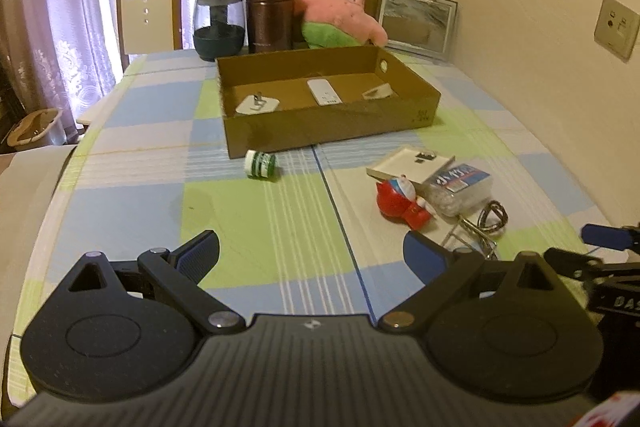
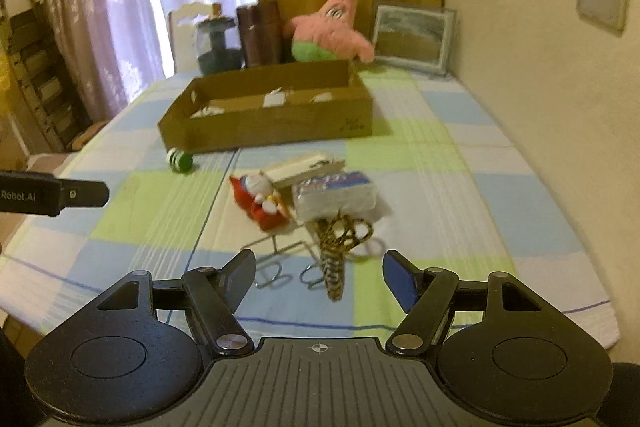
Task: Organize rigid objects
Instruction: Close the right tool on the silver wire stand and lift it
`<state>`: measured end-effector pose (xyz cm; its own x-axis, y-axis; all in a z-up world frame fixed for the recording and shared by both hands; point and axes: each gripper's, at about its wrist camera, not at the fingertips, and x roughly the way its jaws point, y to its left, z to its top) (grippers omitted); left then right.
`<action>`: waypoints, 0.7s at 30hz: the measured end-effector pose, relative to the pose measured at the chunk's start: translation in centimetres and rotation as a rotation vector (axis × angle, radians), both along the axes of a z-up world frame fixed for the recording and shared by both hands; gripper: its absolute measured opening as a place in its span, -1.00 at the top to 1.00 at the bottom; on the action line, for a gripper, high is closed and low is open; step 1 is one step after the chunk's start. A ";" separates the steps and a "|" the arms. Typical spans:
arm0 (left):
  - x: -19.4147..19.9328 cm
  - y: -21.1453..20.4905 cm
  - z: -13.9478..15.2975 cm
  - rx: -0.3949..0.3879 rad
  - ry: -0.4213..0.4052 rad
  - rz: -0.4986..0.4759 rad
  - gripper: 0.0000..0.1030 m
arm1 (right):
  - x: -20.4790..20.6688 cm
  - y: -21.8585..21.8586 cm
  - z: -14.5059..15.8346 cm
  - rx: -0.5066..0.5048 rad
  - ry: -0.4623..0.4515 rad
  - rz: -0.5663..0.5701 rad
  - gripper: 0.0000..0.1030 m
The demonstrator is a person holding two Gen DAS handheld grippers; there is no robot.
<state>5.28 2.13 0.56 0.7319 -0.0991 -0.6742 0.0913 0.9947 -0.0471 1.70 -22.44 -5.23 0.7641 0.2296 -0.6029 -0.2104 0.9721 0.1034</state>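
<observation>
Cardboard box (image 1: 328, 123) at my twelve o'clock has scribbles I can't read. My left gripper (image 1: 312, 251) and right gripper (image 2: 319, 277) are both wide open, holding nothing.

Table (image 1: 132, 203) w/ blue-green-white check cloth fills most of both views. Cardboard tray (image 1: 332, 131) sits center frame. Green-white small jar (image 1: 261, 165) on its side just below tray's front wall. Right of center: white flat box (image 1: 394, 163), red figurine (image 1: 404, 201), clear plastic pack (image 1: 460, 187), metal scissors (image 2: 340, 247), wire bits (image 2: 276, 267). Back edge, upper center: dark glass jar (image 1: 219, 25), brown canister (image 1: 269, 15), pink star plush (image 1: 344, 11), framed pic (image 1: 416, 21).
</observation>
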 end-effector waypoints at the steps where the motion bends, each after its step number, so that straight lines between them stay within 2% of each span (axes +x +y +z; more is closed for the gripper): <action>1: 0.0 -0.1 -0.2 0.000 0.004 -0.001 -0.88 | 0.2 0.1 -0.3 -0.001 0.008 0.006 -0.35; 7: 0.6 -0.2 -1.3 0.006 0.026 -0.002 -0.88 | 1.8 0.7 -1.9 -0.002 0.036 0.055 -0.57; 21: 2.6 -0.1 -3.7 0.016 0.069 -0.007 -0.88 | 6.5 3.1 -6.0 -0.092 0.076 0.183 -0.59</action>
<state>7.88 2.02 -3.17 0.6827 -0.0926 -0.7248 0.0951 0.9948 -0.0375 8.25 -19.30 -11.24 0.6662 0.3016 -0.6821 -0.3790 0.9246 0.0387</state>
